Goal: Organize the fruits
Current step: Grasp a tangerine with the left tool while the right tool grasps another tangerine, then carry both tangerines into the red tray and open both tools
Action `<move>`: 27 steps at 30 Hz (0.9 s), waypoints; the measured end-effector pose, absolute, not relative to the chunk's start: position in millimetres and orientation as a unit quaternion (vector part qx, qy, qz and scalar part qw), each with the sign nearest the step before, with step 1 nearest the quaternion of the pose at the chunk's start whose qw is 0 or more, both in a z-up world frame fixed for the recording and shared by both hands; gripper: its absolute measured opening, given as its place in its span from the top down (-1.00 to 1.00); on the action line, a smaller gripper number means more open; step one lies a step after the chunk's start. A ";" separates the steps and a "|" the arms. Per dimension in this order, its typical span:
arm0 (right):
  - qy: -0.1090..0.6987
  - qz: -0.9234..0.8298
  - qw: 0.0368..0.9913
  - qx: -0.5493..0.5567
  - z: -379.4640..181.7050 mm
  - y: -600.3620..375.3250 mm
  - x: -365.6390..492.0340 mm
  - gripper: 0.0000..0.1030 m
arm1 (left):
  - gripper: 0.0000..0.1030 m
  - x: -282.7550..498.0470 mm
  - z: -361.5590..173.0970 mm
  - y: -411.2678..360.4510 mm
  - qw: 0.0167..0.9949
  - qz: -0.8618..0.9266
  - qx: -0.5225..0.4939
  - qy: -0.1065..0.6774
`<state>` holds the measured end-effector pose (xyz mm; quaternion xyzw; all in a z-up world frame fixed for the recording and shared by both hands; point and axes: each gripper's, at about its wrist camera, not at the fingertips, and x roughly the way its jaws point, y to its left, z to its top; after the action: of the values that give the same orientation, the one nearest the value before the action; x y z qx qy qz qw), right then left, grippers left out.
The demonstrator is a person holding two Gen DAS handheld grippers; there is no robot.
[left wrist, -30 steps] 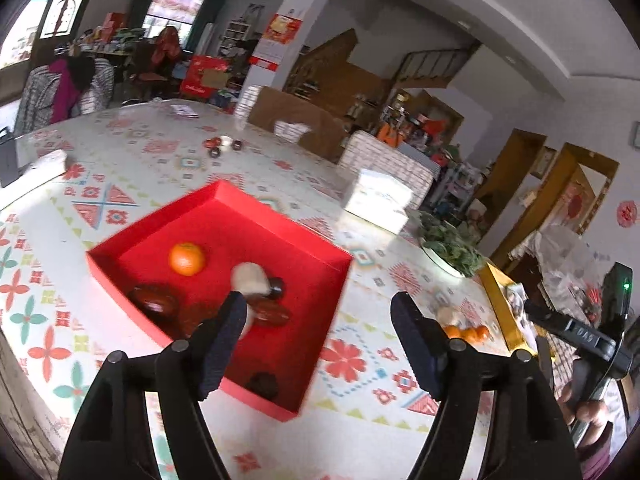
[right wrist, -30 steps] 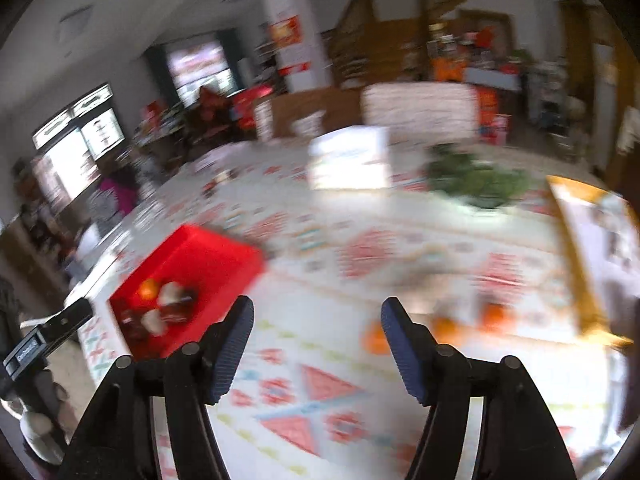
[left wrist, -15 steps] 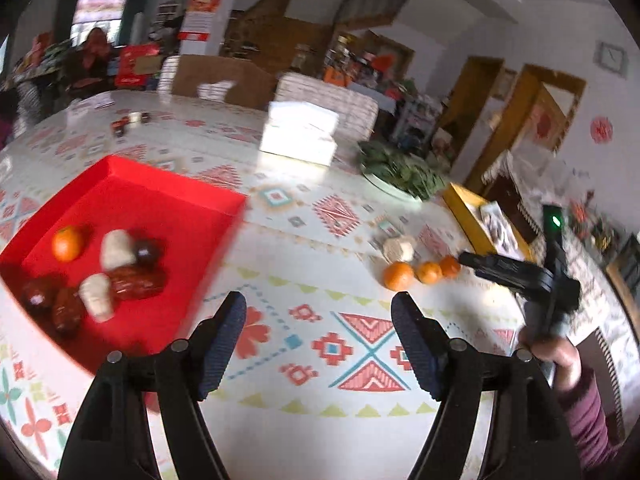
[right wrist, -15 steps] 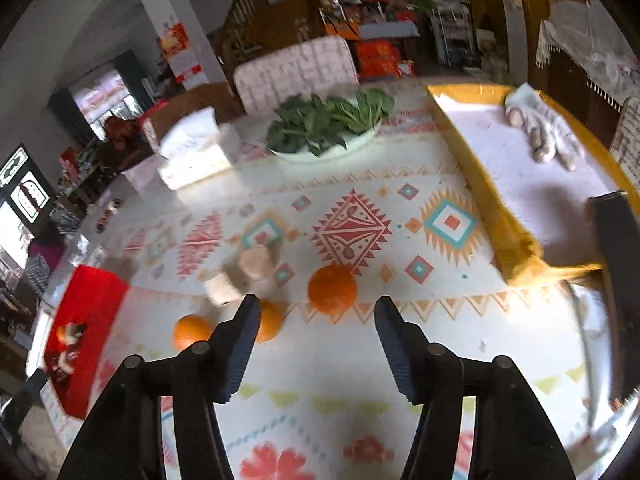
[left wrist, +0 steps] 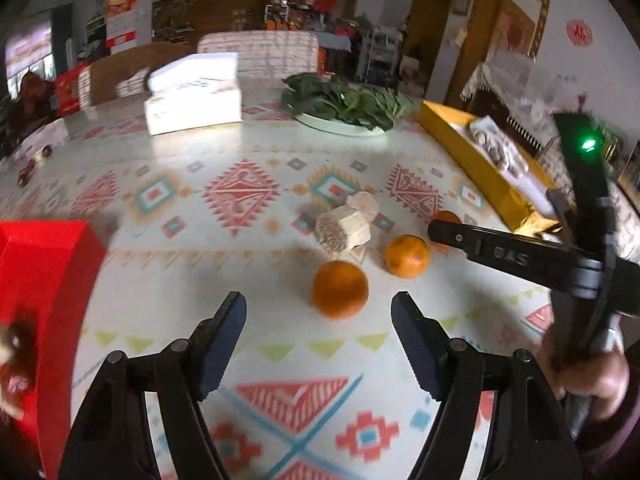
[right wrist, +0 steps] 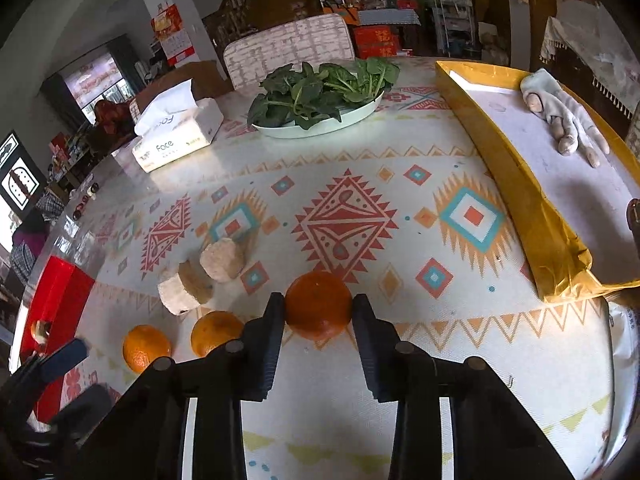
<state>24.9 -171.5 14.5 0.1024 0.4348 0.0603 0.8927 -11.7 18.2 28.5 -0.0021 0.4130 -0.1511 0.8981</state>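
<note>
Right wrist view: the right gripper [right wrist: 318, 318] brackets an orange [right wrist: 319, 304] on the patterned tablecloth [right wrist: 420, 364], its two pads drawn in until they meet the fruit's left and right flanks. The fruit sits squarely between the fingertips, straight ahead along the fingers, and being round it offers no long axis to line up with. Whether the squeeze is firm or only a first touch cannot be read from the frame; the orange appears to rest on the cloth, not yet lifted.

To its left lie two more oranges, one just beside the fingers [right wrist: 216, 332] and another further left [right wrist: 145, 347], with two pale cut chunks [right wrist: 202, 276] just beyond them. The red tray [right wrist: 56, 292], the likely destination, lies well apart at the left edge.

From the left wrist camera, the left gripper [left wrist: 319, 312] hangs wide open and empty, its fingers apart on either side of a gap aimed at the nearest orange [left wrist: 340, 289], which lies just ahead and slightly right of centre, untouched. This hand is the nearer one to that fruit and to the tray's red wall [left wrist: 48, 264] on its left.

Farther back stand a tissue box [right wrist: 180, 136], a plate of leafy greens [right wrist: 320, 88] and a yellow box lid [right wrist: 520, 184].
</note>
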 end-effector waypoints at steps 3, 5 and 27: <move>0.434 0.063 0.892 0.110 14.8 -175.7 24.0 0.27 | -0.42 1.5 19.5 10.8 0.894 -0.150 -0.001 0.423; 0.433 0.065 0.892 0.115 15.3 -177.0 23.4 0.27 | -0.16 7.0 13.7 8.0 0.891 -0.153 -0.002 0.427; 0.379 0.160 0.903 0.127 79.3 -113.7 -24.3 0.26 | 0.40 -66.6 104.9 165.8 0.936 -0.102 -0.104 0.320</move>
<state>-24.3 -113.7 79.3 0.1273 0.3786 0.1601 0.9027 -66.6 165.8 104.9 -0.1038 0.3203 -0.1021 0.9360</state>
